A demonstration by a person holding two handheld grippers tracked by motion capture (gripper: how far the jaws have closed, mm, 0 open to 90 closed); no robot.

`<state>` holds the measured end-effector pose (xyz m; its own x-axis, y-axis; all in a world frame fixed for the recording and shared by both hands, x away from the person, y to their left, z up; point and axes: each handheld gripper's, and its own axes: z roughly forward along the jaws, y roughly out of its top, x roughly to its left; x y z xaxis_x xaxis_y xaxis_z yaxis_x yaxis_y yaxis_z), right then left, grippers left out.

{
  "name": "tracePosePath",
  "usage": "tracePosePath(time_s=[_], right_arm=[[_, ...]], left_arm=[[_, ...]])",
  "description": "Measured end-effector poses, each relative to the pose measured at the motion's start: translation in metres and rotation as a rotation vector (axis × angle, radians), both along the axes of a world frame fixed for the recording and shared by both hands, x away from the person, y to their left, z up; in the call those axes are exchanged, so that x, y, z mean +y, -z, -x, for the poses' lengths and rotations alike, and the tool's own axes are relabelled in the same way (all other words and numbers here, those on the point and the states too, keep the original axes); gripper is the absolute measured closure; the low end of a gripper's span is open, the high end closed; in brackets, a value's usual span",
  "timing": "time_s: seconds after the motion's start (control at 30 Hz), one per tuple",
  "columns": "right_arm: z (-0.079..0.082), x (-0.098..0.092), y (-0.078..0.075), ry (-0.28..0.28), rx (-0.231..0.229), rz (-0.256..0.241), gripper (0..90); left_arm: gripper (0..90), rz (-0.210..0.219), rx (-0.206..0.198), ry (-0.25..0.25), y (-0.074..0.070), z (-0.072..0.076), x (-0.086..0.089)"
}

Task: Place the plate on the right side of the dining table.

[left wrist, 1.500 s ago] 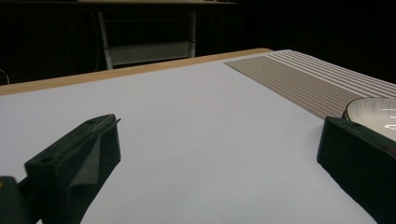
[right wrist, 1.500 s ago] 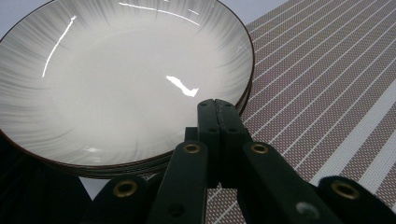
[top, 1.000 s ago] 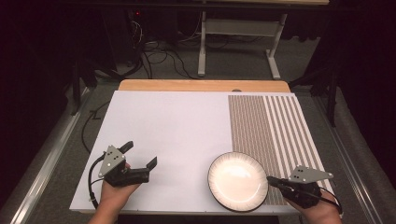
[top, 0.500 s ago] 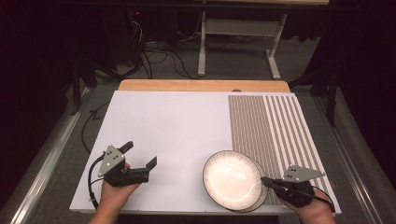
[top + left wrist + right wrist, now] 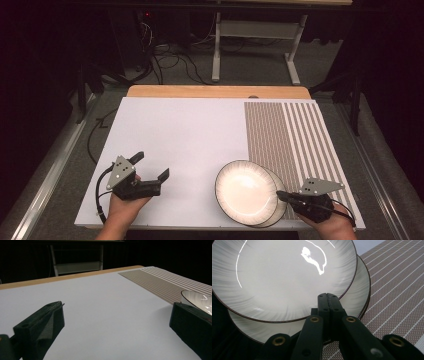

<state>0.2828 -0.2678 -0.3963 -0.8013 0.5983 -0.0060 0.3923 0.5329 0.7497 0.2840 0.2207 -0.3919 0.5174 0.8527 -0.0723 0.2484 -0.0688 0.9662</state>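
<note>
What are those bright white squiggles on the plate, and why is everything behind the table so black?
In the right gripper view, the squiggles are glare: lamp reflections on the glossy top plate. In the high view, light falls on the table while the room behind stays dim. In the left gripper view, the near tongs look dark and soft, the background black.
</note>
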Motion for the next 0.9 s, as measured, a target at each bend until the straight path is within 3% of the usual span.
tracePosePath(time_s=[0.3,0.43,0.9], right_arm=[[0.0,0.004,0.003,-0.015,0.017,0.002,90.0],[0.001,0.013,0.004,-0.034,0.013,0.021,90.0],[0.001,0.02,0.005,-0.051,0.015,0.024,90.0]], left_arm=[[0.5,0.009,-0.008,-0.005,-0.003,0.002,0.0],[0.7,0.014,-0.005,0.022,-0.005,0.002,-0.004],[0.7,-0.017,0.036,0.18,-0.012,-0.001,-0.069]])
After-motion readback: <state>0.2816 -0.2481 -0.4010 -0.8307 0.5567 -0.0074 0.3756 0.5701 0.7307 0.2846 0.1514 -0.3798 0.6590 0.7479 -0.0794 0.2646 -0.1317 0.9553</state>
